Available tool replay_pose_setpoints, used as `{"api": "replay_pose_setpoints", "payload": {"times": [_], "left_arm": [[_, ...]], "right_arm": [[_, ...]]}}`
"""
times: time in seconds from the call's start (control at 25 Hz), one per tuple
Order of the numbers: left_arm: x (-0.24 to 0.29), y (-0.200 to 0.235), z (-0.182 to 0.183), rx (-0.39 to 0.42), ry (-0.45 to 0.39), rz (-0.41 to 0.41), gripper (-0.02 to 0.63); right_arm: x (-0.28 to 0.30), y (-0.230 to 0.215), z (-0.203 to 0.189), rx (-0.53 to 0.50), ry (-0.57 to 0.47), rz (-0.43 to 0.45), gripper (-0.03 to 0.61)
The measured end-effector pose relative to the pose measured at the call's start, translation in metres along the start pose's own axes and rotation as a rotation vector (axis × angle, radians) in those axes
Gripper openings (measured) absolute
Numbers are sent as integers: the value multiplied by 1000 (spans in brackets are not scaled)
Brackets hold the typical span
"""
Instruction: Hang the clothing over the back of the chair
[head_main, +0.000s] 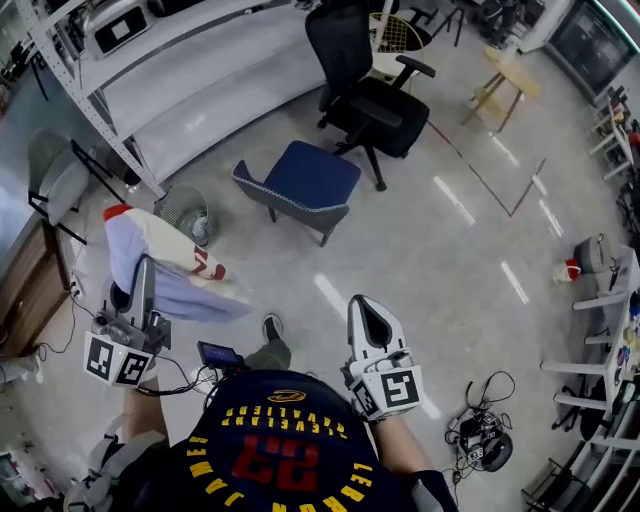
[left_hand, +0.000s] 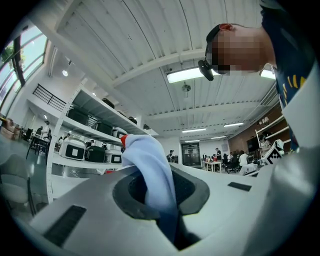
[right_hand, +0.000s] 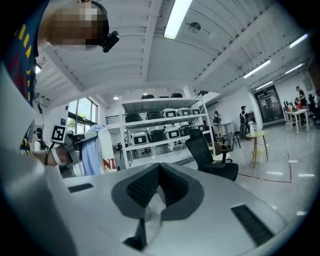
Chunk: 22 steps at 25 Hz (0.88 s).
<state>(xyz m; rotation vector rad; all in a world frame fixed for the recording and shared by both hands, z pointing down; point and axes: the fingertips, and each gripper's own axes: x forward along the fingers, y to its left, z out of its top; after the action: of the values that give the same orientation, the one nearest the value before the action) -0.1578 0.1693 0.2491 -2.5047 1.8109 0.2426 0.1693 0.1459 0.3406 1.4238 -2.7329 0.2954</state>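
Observation:
A light blue and white garment (head_main: 165, 265) with red lettering hangs from my left gripper (head_main: 146, 268), which is shut on a fold of it at the left of the head view. In the left gripper view the blue cloth (left_hand: 149, 167) rises out from between the closed pads of the left gripper (left_hand: 160, 192). My right gripper (head_main: 366, 312) is held level beside it, shut with nothing in it; in its own view the right gripper (right_hand: 159, 186) has its pads meeting. A blue chair (head_main: 300, 183) stands on the floor ahead. The garment (right_hand: 92, 149) also shows at the left of the right gripper view.
A black office chair (head_main: 365, 85) stands behind the blue one and shows as the black office chair (right_hand: 210, 156) in the right gripper view. Metal shelving (head_main: 150, 60) runs along the far left, with a small fan (head_main: 185, 212) at its foot. Cables (head_main: 480, 430) lie on the floor at the right.

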Motion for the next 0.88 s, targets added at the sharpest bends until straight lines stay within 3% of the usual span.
{"api": "replay_pose_setpoints", "payload": {"times": [0.44,0.88], "left_arm": [[72,60,-35,-83,34,-143,38],[111,87,-56,-128,47,-198,38]], "right_arm": [[98,8,14,-28,31,-72,-2],[139,8,7,-27,68,-91,-2]]}}
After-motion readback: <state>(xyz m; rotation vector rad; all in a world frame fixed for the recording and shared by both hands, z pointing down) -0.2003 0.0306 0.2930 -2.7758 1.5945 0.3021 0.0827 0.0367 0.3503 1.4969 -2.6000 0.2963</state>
